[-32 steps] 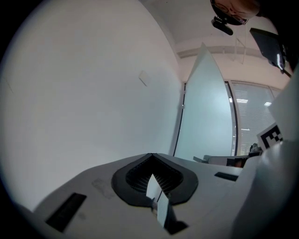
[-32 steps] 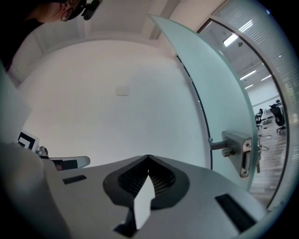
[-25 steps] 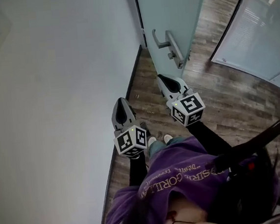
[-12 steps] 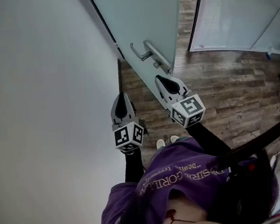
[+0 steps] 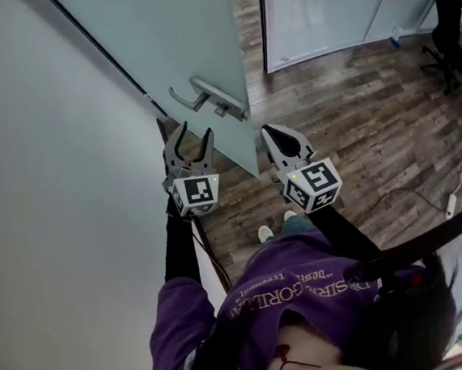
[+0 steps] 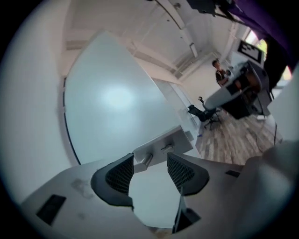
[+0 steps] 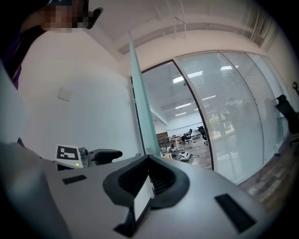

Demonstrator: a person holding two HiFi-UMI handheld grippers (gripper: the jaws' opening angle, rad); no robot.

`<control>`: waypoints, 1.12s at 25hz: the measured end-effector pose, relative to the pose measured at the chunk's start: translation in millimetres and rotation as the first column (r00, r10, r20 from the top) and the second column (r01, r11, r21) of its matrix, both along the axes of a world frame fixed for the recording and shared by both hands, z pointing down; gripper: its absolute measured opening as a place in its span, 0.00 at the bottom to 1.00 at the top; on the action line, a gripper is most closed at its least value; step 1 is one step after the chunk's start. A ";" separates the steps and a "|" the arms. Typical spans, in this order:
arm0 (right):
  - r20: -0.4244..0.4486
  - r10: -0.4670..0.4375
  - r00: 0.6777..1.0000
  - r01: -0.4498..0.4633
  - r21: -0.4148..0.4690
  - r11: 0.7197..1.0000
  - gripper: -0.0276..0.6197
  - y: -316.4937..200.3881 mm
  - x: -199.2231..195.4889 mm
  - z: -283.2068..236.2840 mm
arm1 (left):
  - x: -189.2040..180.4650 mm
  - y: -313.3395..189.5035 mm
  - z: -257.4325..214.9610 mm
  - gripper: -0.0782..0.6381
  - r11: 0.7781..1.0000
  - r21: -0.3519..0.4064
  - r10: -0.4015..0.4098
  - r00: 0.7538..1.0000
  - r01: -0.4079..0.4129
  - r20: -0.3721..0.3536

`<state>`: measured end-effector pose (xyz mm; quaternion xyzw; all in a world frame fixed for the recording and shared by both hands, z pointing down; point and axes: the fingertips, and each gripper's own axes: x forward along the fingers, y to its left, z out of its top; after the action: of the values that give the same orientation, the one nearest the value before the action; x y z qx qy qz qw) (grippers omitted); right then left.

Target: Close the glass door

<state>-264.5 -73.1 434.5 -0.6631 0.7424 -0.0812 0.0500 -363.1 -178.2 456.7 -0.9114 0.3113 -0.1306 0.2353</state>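
The frosted glass door (image 5: 176,39) stands open, swung back close to the white wall (image 5: 53,197) on the person's left, with the wood-plank floor (image 5: 355,127) and a glass partition (image 5: 320,9) beyond its free edge. Its metal lever handle (image 5: 202,93) sticks out near that edge. The left hand-held gripper (image 5: 193,132) points at the handle; its jaws have just been opening and now stand spread, the lever just ahead of the tips and no pad pressing on it. The right hand-held gripper (image 5: 270,131) hangs beside the door's edge, jaws pressed together on nothing. The step in hand appears to be the reach for the handle. Next, the left jaws would likely need to slide around the lever and clamp, so the door can be drawn away from the wall towards its frame.
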 end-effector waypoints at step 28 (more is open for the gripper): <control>-0.014 0.104 0.994 -0.104 0.001 0.995 0.04 22.9 52.0 -20.1 | 51.0 -89.0 38.4 0.28 0.899 0.370 -0.106 0.703 -0.235 0.703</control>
<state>-212.6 -50.3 414.5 -0.7015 0.7071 -0.0738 0.0492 -312.1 -267.2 495.1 -0.7253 0.1848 -0.3890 0.5371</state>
